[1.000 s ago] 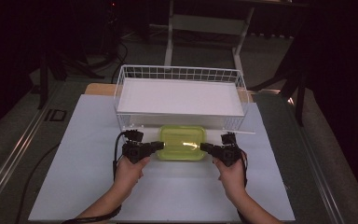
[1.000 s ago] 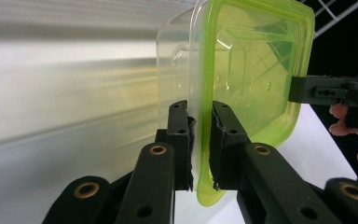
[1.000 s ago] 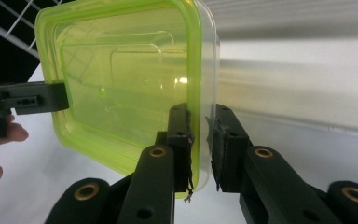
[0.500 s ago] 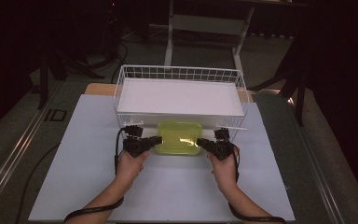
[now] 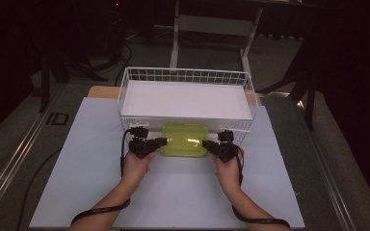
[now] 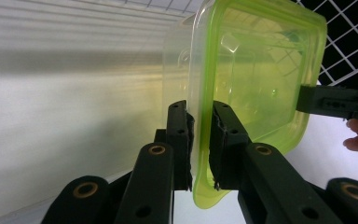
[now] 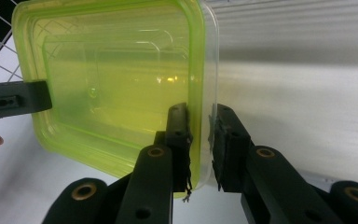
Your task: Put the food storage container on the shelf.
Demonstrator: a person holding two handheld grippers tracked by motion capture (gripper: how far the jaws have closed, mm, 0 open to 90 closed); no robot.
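High view shows the change plainly: a second ago the yellow-green container (image 5: 184, 139) sat nearer the person on the white sheet; now it lies farther off, hard up against the near wall of the wire basket (image 5: 125, 84), and both hands have gone forward with it. My reading is that the box is being carried toward the basket, with the lift over that near wall still to come.

Both grippers are clamped on it. Left gripper (image 5: 159, 141) has its jaws pinched over the rim at the container's left end, right gripper (image 5: 208, 144) does the same at the right end — in each gripper view the black pads (image 6: 181, 135) squeeze the lid edge with only the plastic between them, and the opposite gripper's jaw shows at the far edge of the lid.

Materials: the container is a rounded-corner rectangle of thin plastic, with a translucent lime lid bearing raised moulded ridges and a paler, nearly clear tub beneath it. It looks glossy and a little flexible. Nothing can be made out inside. The basket is white-coated wire in an open grid, holding a flat white panel (image 5: 188, 98) — matt and smooth. The table cover (image 5: 77, 183) is a plain pale sheet.
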